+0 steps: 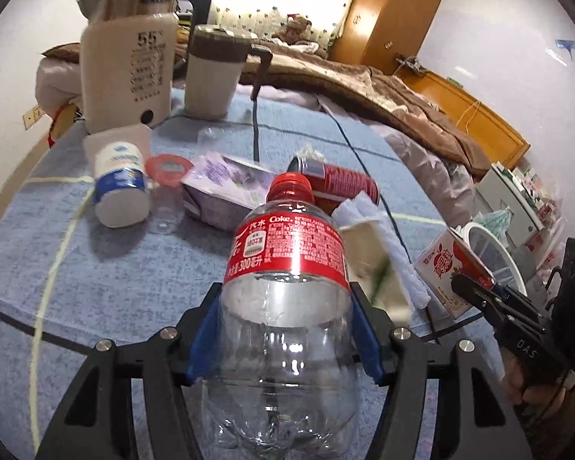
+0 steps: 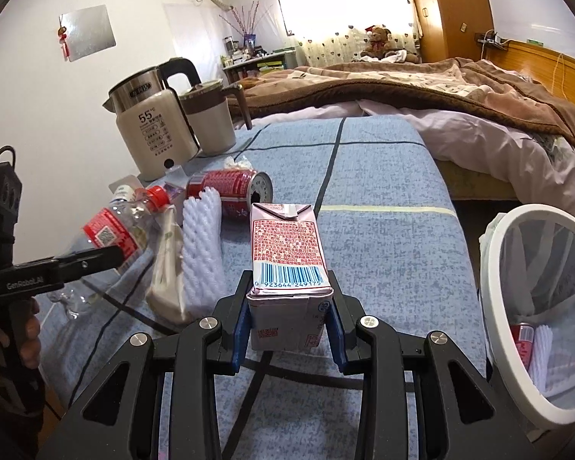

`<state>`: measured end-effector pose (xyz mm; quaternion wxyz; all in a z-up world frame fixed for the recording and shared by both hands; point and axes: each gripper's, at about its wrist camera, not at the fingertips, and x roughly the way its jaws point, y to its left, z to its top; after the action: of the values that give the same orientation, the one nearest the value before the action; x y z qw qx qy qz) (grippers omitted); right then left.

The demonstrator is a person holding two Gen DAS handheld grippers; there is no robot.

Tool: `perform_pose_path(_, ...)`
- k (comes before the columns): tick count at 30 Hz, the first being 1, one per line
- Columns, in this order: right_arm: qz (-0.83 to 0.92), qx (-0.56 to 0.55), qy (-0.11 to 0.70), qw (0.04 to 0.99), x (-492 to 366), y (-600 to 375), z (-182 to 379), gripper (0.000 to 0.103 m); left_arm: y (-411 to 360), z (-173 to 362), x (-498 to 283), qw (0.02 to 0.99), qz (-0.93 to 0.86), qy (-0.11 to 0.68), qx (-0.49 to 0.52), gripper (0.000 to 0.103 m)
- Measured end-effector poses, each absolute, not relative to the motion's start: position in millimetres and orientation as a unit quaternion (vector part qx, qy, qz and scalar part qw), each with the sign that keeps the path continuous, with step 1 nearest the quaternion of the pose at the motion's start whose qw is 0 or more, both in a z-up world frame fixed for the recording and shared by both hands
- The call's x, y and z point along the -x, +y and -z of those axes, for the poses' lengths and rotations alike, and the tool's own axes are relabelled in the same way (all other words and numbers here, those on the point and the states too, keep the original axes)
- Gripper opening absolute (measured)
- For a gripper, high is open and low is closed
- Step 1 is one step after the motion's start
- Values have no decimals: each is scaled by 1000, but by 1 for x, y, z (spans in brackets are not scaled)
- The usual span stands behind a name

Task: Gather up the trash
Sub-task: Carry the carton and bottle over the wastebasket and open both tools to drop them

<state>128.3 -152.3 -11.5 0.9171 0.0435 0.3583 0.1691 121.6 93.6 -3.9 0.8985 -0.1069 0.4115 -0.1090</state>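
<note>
Left claw (image 1: 285, 329) clamps an empty clear plastic Coke bottle with red cap (image 1: 287, 268), blue pads on both sides, above the blue cloth-covered surface (image 1: 57, 268). Right claw (image 2: 289, 326) grips a pink rectangular drink carton (image 2: 287, 260) beside the white-rimmed trash bin (image 2: 494, 268). Red soda can (image 2: 230, 191) and white foam sleeve (image 2: 203, 245) lie on the surface.

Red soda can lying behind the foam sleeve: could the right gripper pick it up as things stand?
Probably not yet. The right gripper is shut on the milk carton, so its jaws are occupied. The red soda can lies uncovered beyond the foam sleeve.
</note>
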Motion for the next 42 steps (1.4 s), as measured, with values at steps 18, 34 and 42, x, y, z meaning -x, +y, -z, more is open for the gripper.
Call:
perform_pose_path(18,-138,-80,311,937,-97,-195,-22,35,41,-34,-109,909,160,369,111,64)
perform_pose_path(34,-31,-99,296,950,-79,-286,-35,35,-82,-36,-127,888,244,382,73,64)
perform_pose_path(42,33,-104,308,945,-77,-339,-29,35,-147,-32,-132,871,290,392,55,65)
